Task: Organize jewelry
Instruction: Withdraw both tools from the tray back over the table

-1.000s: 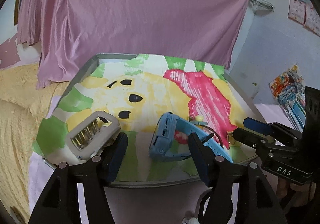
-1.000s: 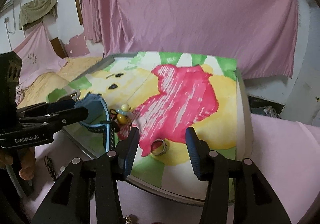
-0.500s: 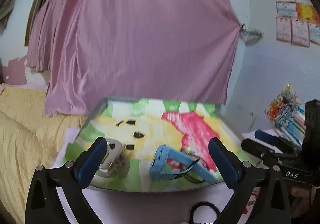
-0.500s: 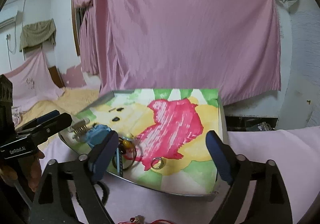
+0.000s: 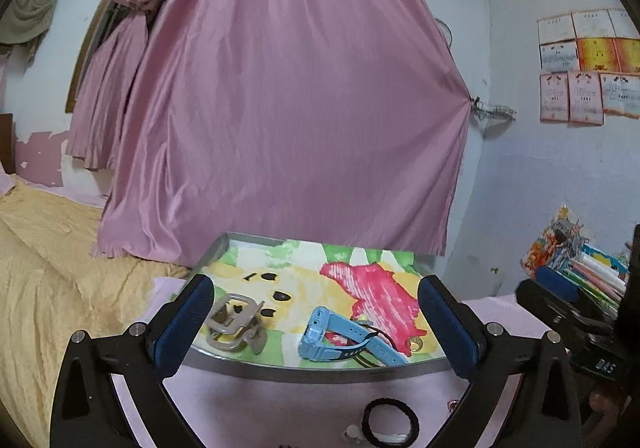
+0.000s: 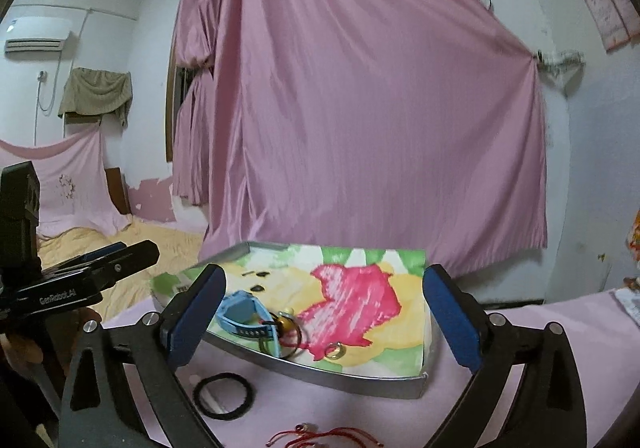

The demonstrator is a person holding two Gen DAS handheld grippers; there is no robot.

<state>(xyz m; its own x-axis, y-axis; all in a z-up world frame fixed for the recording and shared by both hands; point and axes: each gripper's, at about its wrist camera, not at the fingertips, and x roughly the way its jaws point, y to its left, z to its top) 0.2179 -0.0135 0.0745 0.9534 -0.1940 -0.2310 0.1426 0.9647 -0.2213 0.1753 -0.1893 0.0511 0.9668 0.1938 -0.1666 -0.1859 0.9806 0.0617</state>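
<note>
On the left of the metal tray (image 5: 224, 244), which sits on the pink cloth-covered table (image 6: 540, 328), a grey hair clip (image 5: 234, 322) lies near the front rim. The left gripper (image 5: 316, 328) stands back from the tray with its jaws spread wide and nothing between them; they have just been opening. Toward the middle lies a blue watch (image 5: 340, 340), with a small yellow charm (image 6: 286, 322) on a dark cord just beside its strap, and further right a gold ring (image 6: 334, 352). The right gripper (image 6: 320, 322) likewise hangs short of the tray, jaws wide and empty, having just been opening too. In front of the tray a black hair tie (image 6: 224, 396) and a red string bracelet (image 6: 320, 436) lie on the cloth. The step looks like a pause between placements: several pieces are in the tray, two are outside it. The next move probably calls for dipping one gripper toward the hair tie or bracelet and closing low on it.
</note>
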